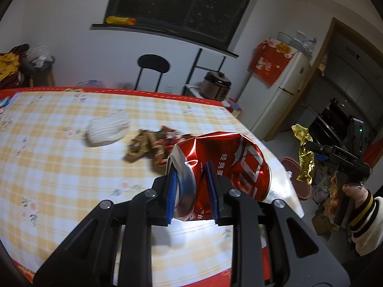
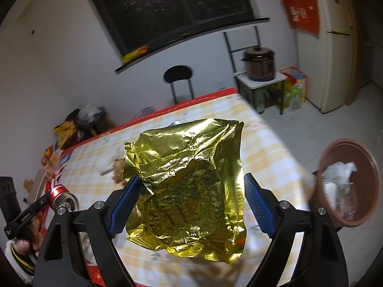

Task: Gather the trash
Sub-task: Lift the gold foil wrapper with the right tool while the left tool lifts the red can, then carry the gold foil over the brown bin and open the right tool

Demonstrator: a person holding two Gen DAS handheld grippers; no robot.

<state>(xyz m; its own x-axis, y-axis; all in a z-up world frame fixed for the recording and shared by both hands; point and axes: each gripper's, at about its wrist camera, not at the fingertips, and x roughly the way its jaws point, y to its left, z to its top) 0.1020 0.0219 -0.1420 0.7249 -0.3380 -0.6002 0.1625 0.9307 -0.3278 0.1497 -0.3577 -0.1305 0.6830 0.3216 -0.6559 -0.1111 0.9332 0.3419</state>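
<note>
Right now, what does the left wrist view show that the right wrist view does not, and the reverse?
Only the left wrist view: the crushed side of the red can in the left hand-held gripper, and the brown wrappers lying plainly on the table.

Only the right wrist view: the broad face of the gold foil bag between the pads of the right hand-held gripper, and the trash inside the brown bin.

Both: can, bag, bin, table, black chair, fridge.
</note>
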